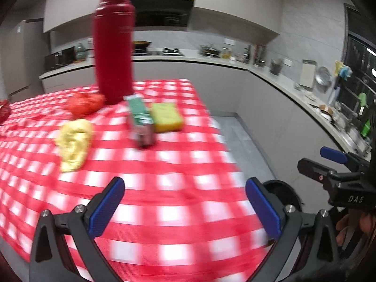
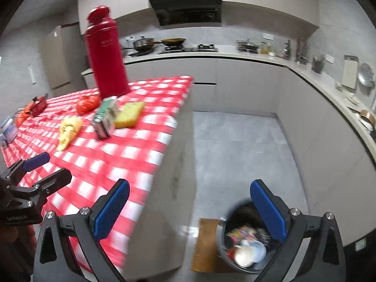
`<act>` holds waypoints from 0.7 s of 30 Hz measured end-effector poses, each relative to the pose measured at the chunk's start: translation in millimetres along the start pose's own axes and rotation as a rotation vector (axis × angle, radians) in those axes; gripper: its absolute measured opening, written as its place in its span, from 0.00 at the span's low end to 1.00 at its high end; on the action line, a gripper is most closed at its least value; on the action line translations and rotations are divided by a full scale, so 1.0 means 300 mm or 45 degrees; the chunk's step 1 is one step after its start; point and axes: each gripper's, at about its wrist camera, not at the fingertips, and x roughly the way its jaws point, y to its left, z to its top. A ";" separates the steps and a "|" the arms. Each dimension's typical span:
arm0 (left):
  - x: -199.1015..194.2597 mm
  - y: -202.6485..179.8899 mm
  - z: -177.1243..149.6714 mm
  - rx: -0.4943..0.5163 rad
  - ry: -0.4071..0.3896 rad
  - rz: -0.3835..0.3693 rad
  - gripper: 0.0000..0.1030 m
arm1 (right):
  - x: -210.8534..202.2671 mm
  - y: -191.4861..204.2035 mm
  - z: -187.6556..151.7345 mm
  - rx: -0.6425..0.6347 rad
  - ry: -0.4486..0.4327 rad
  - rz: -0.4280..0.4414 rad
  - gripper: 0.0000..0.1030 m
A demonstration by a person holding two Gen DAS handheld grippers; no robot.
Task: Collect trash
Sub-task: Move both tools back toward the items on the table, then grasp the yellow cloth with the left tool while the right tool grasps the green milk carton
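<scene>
On the red-checked tablecloth (image 1: 178, 188) lie a crumpled yellow wrapper (image 1: 74, 144), a green carton (image 1: 139, 119), a red crumpled bag (image 1: 85, 103) and a yellow sponge (image 1: 166, 117). The same wrapper (image 2: 68, 129), carton (image 2: 107, 117), bag (image 2: 88, 104) and sponge (image 2: 130, 114) show in the right wrist view. My left gripper (image 1: 185, 206) hangs open above the near part of the cloth, empty. My right gripper (image 2: 190, 211) is open and empty past the table's right edge, over the floor beside a dark trash bin (image 2: 244, 242) holding cups and wrappers.
A tall red flask (image 1: 114, 47) stands at the back of the table. A red basket (image 2: 35, 107) and small items sit far left. Kitchen counters (image 2: 258, 57) with pots run along the back and right walls. Grey floor (image 2: 235, 145) lies between table and counters.
</scene>
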 end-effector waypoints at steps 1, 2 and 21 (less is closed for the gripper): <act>-0.003 0.038 0.003 -0.004 -0.002 0.014 1.00 | 0.022 0.038 0.013 -0.007 0.012 0.014 1.00; -0.003 0.078 0.007 -0.012 -0.004 0.030 1.00 | 0.035 0.070 0.021 -0.012 0.021 0.023 1.00; 0.224 0.582 0.101 -0.107 0.087 0.147 0.85 | 0.414 0.512 0.241 -0.168 0.077 0.078 0.92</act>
